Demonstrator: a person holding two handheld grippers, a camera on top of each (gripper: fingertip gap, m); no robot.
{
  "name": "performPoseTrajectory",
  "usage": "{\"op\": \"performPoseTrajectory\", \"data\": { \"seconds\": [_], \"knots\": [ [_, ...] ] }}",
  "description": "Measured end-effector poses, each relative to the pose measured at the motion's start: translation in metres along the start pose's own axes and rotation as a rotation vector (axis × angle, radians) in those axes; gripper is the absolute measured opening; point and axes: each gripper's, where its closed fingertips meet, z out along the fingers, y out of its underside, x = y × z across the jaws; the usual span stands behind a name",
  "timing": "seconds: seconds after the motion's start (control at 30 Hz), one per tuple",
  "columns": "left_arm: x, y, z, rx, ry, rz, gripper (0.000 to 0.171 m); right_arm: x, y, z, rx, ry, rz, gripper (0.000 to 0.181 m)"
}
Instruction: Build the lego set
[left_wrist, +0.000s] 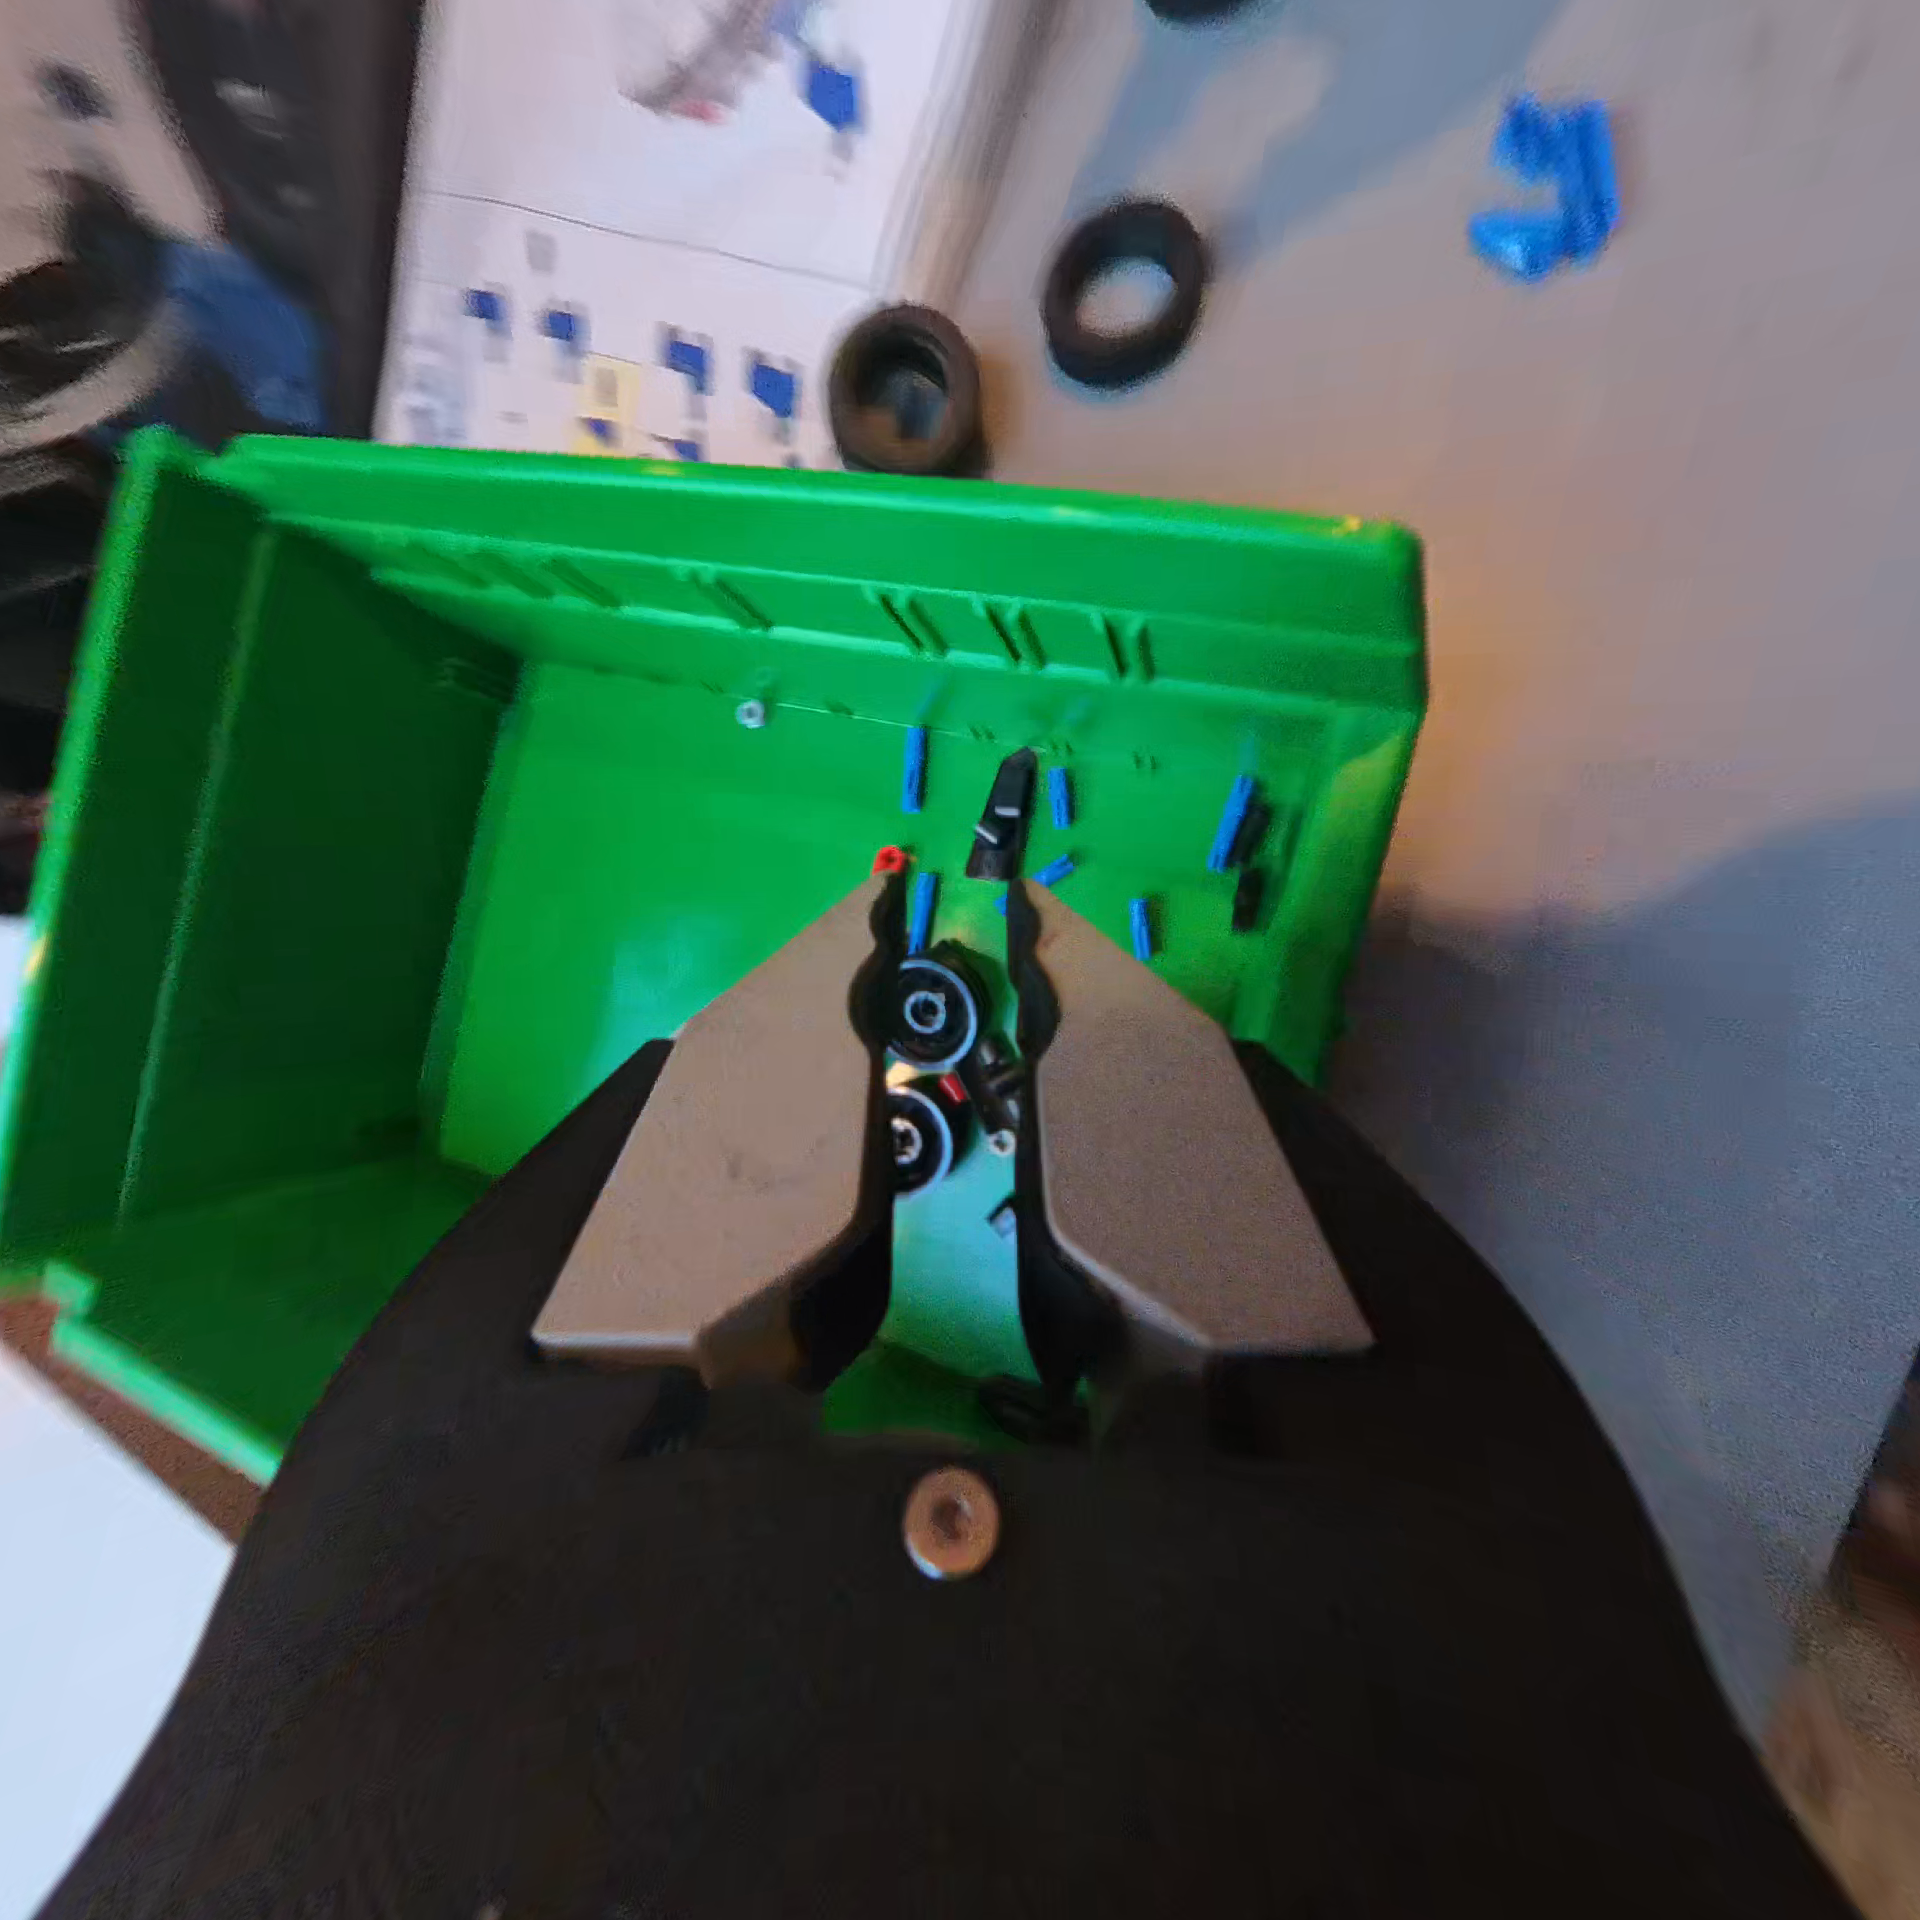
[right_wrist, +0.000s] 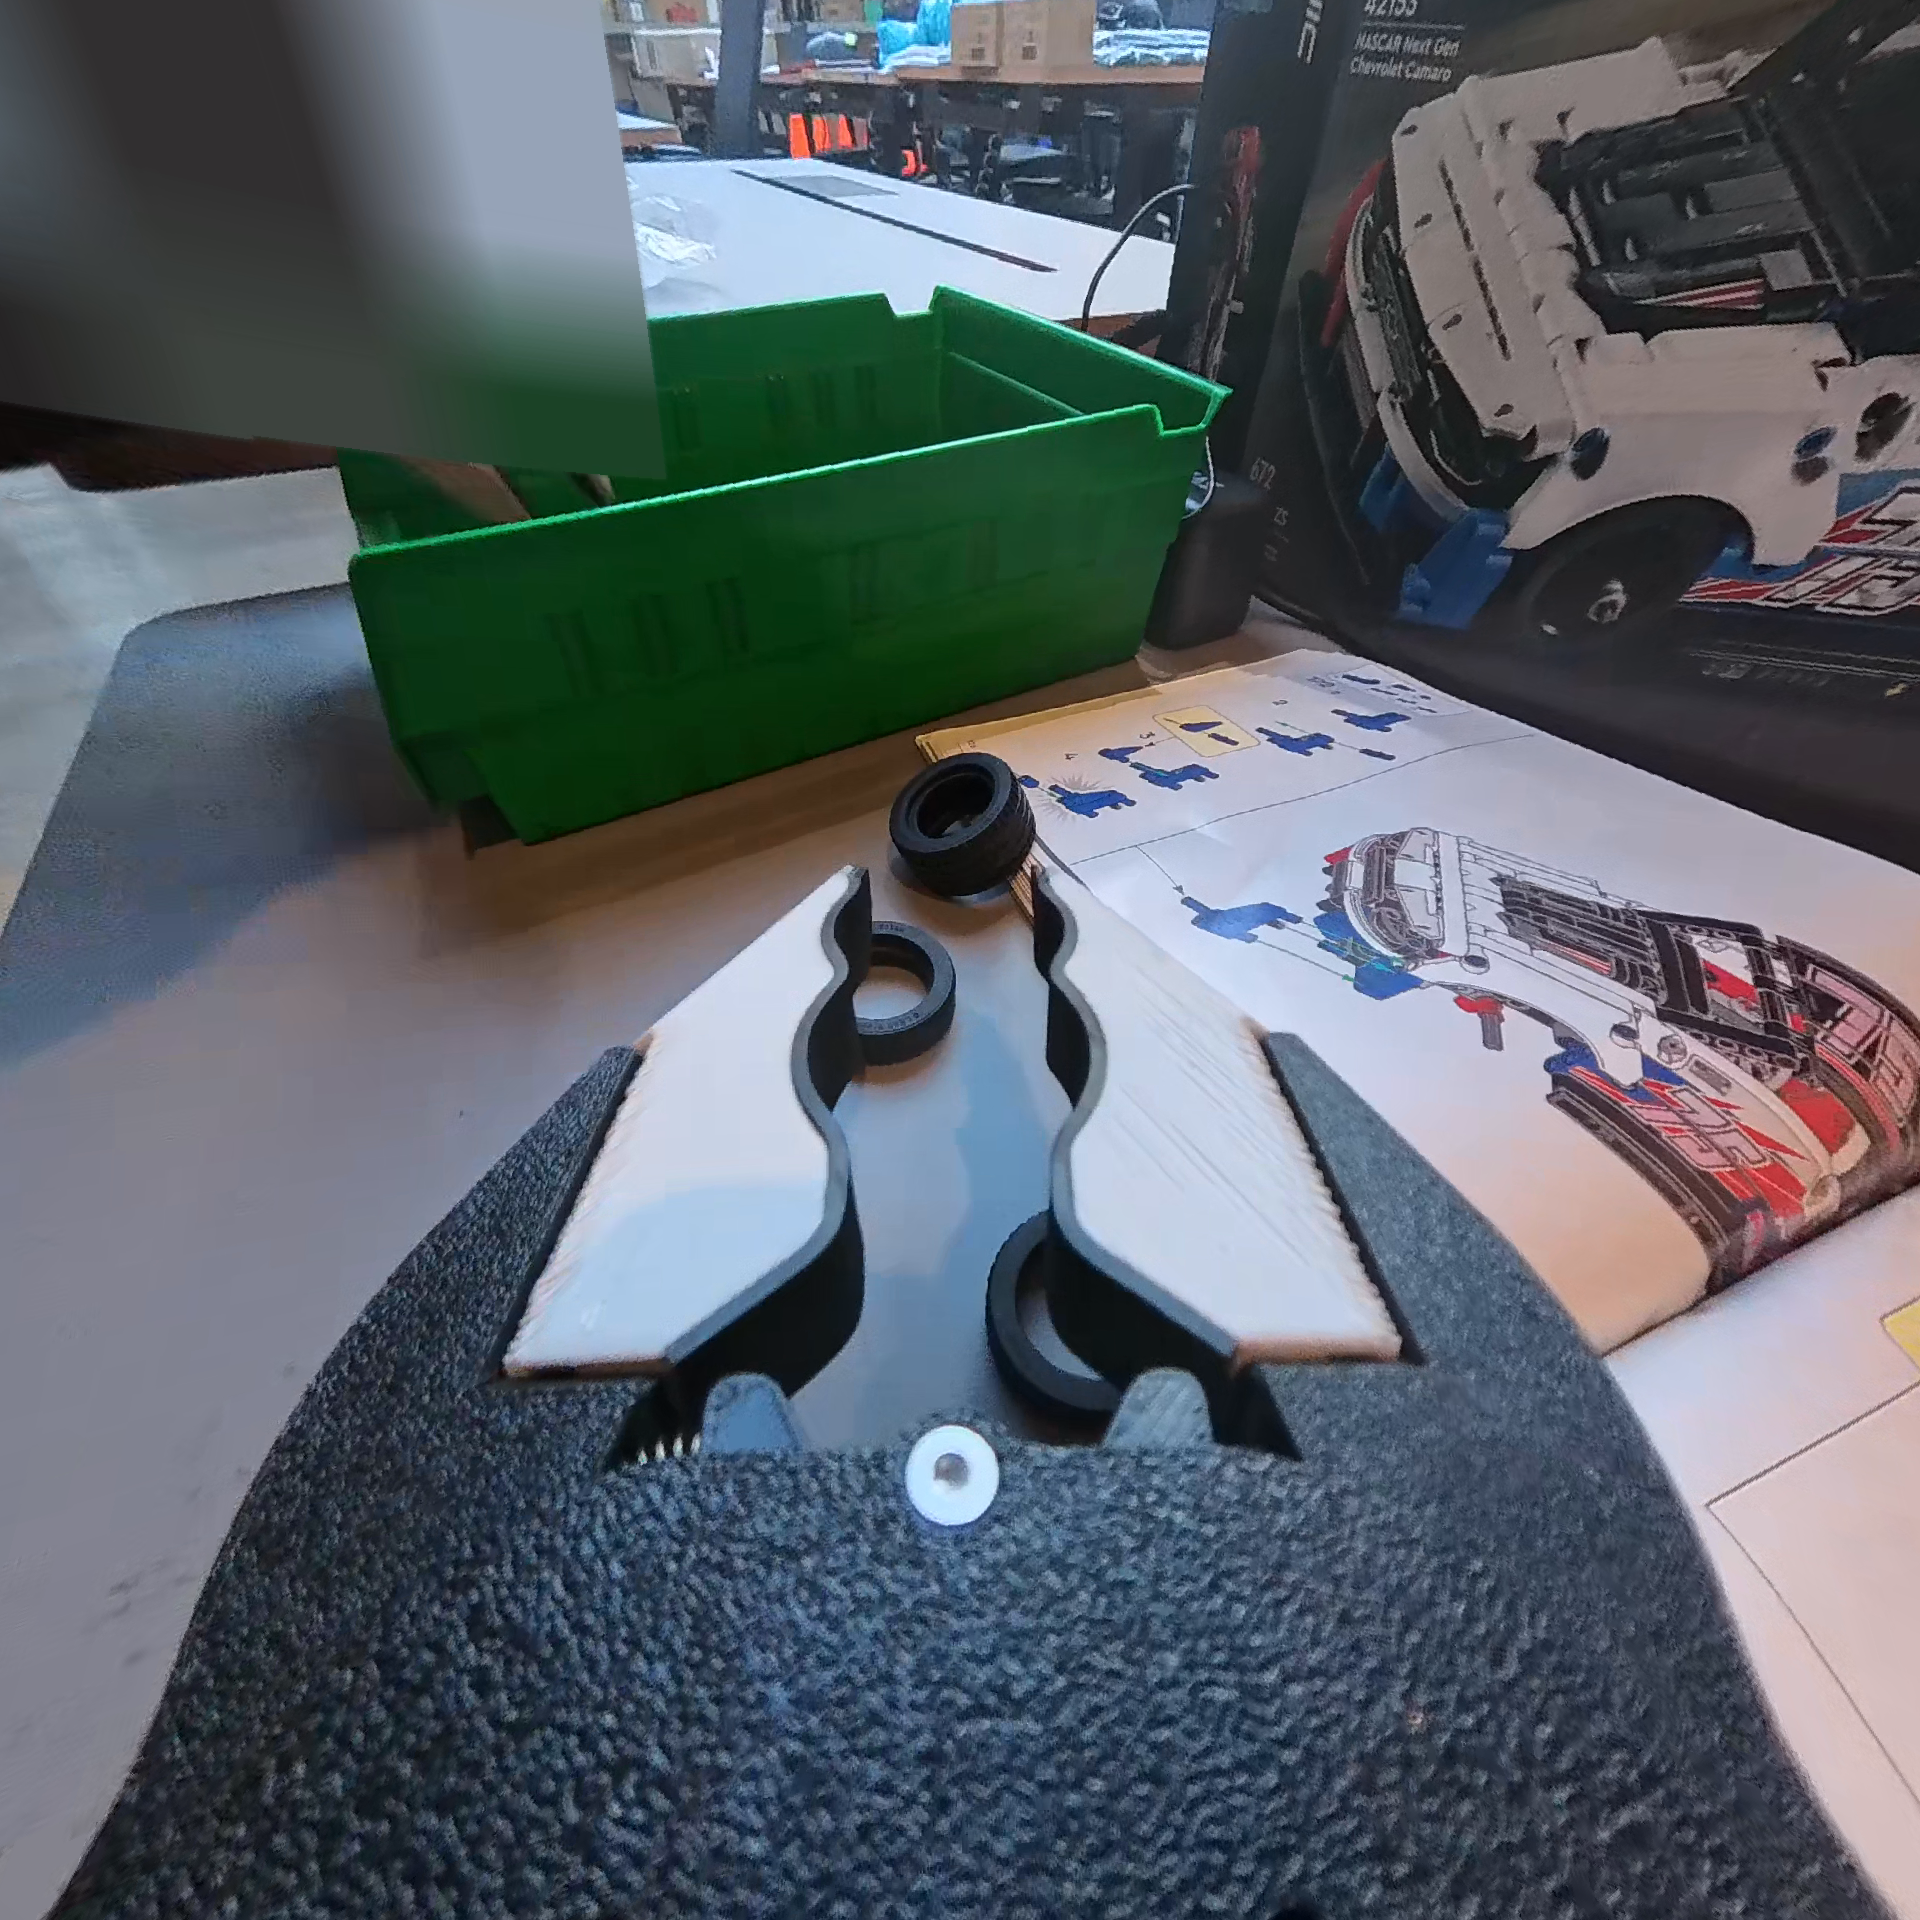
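Left claw (left_wrist: 951, 883) is hovering, jaws apart, over wheels (left_wrist: 928, 1013) in the green bin (left_wrist: 312, 831); right claw (right_wrist: 951, 883) (also apart) is hanging above tyres (right_wrist: 902, 997) on the bench (right_wrist: 260, 1039).

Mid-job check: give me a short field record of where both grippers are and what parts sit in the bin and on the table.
left gripper: open, over the green bin, holding nothing
bin contents: two wheel hubs, blue pins, black piece, small red piece
right gripper: open, empty, low over the table
table parts: tyres, one lying between the fingers
instruction booklet: open, right of the tyres
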Motion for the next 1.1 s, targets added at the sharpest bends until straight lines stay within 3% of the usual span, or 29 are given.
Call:
{"op": "performPoseTrajectory", "data": {
  "seconds": [0.17, 0.5, 0.67, 1.1],
  "knots": [
    [0.023, 0.02, 0.036, -0.152, 0.335, 0.184, 0.013, 0.002, 0.0, -0.006, 0.01, 0.005, 0.017, 0.031],
    [0.018, 0.041, 0.057, -0.292, 0.329, 0.282, 0.011, 0.001, -0.003, -0.009, 0.035, -0.021, 0.047, 0.03],
    [0.022, 0.039, 0.059, -0.297, 0.37, 0.274, 0.0, -0.001, -0.004, -0.01, 0.033, -0.023, 0.036, 0.03],
    [0.03, 0.017, 0.048, -0.194, 0.336, 0.23, 0.006, -0.013, -0.006, -0.01, 0.031, -0.054, 0.007, 0.027]
  ]
}}
